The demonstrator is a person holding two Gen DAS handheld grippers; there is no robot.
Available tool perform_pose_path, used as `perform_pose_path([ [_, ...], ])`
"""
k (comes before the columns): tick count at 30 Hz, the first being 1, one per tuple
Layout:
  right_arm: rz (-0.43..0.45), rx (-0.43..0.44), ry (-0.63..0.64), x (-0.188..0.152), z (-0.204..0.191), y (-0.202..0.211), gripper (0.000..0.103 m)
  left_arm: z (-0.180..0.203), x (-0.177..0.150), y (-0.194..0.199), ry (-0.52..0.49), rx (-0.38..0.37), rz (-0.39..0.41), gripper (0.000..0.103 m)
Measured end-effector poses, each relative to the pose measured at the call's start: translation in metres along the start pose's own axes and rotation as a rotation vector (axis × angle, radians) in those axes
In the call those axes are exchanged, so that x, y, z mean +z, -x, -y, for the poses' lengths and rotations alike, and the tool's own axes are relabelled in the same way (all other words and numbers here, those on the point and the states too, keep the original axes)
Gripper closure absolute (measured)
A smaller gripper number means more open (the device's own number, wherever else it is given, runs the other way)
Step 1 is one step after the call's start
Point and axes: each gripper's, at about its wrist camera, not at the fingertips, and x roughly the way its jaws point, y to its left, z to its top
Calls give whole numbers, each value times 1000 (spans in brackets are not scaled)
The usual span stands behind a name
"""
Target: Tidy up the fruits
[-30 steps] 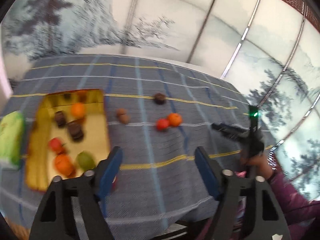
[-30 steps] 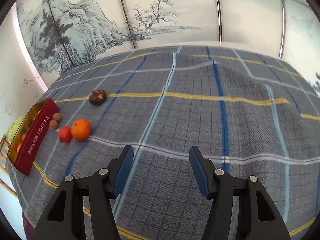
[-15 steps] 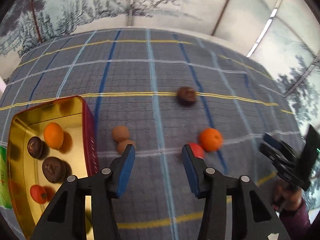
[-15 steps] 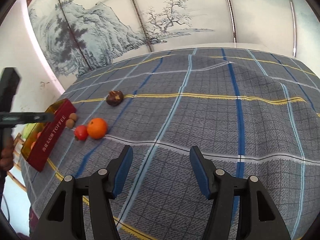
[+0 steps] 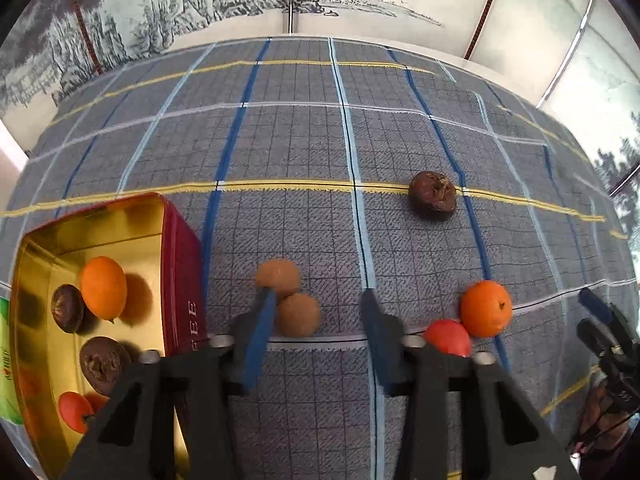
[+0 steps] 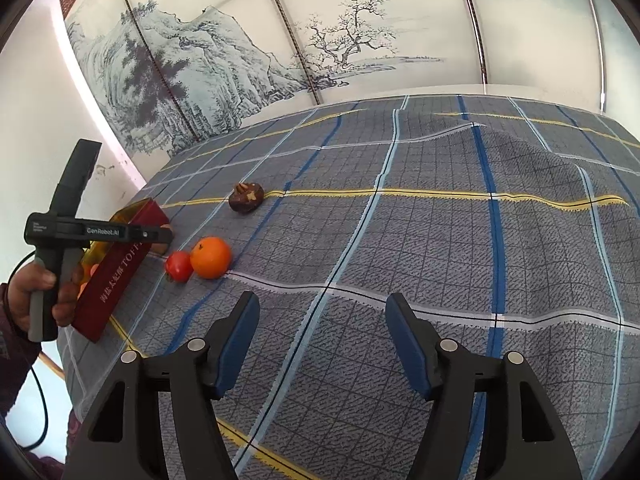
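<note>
My left gripper (image 5: 318, 298) is open, low over the cloth, with two tan round fruits (image 5: 298, 314) between and just ahead of its fingers; the left finger (image 5: 260, 332) overlaps them. An orange (image 5: 485, 308) and a red fruit (image 5: 447, 337) lie to its right, a dark brown fruit (image 5: 433, 195) farther off. The gold tin with red sides (image 5: 180, 264) at left holds an orange, dark fruits and red fruits. My right gripper (image 6: 322, 332) is open and empty, above bare cloth, with the orange (image 6: 211, 257), red fruit (image 6: 179, 265) and dark fruit (image 6: 245, 197) to its far left.
A blue-grey plaid cloth (image 5: 320, 140) covers the table; it is rumpled at the right (image 6: 520, 152). A green packet (image 5: 4, 360) lies left of the tin. Painted screen panels (image 6: 280, 40) stand behind. The left gripper shows in the right wrist view (image 6: 96, 234).
My left gripper has moved forward and down to the two tan fruits. My right gripper has turned slightly left, staying open over the cloth.
</note>
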Motion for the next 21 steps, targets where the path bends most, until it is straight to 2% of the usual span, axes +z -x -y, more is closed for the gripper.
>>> perform_pose_path([
  [1,0,-1,1,0,0,0,35,3,-1,0,-19,12,5,85],
  [3,0,-6,3,0,0,0,35,5,-3,0,-17,-11,12,85],
  [6,-2,-7,4,1,-1,-1,33,10,-15,7,6,-126,25,85],
  [9,-1,-16,6,1,-2,-1,29,22,-32,20,-52,-119,79,85],
  [12,-6,-24,12,1,-3,-2,29,25,-42,33,-32,-147,105,86],
  [13,-6,-27,13,1,-3,-3,29,23,-46,38,-11,-164,115,89],
  [14,-6,-29,15,1,-4,-3,28,22,-48,41,2,-175,118,103],
  [16,-8,-35,16,1,-5,-3,28,21,-54,46,14,-186,118,103],
  [17,-8,-37,17,1,-5,-3,28,21,-56,46,14,-168,119,98],
  [18,-9,-40,19,1,-5,-3,27,20,-58,46,17,-137,121,98],
  [19,-11,-43,20,0,-6,-3,27,18,-58,44,14,-137,110,99],
  [20,-14,-45,22,0,-7,-4,27,17,-59,39,7,-153,82,96],
  [21,-16,-49,26,0,-8,-4,26,15,-60,37,12,-159,62,90],
])
